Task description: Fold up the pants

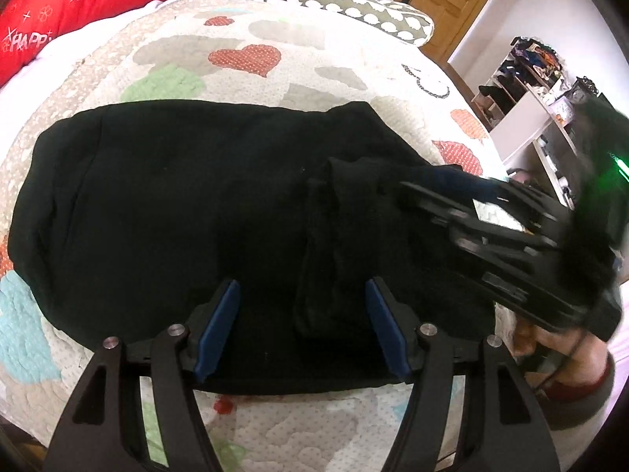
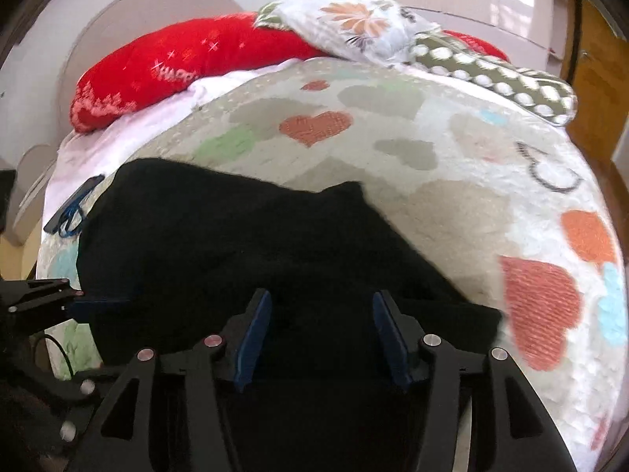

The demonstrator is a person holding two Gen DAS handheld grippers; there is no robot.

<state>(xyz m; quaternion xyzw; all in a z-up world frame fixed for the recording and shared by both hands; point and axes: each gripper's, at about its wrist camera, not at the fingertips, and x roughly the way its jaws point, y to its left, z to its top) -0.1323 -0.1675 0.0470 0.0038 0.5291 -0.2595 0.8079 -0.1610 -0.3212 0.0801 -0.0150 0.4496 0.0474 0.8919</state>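
Pants (image 1: pixel 177 204) fill mid-frame on the bed (image 1: pixel 275 31); both left tongs (image 1: pixel 302 330) and right tongs (image 2: pixel 322 338) gape empty, so a shallow pinch could snag 1 layer.

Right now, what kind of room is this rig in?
Most likely a bedroom: black pants lie on a heart-patterned quilt, with a red pillow by the headboard.

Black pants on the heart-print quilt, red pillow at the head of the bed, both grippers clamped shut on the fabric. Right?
Not quite. Both grippers are open: the left gripper and right gripper show spread jaws in their own wrist views. The black pants, heart-print quilt and red pillow are as stated.
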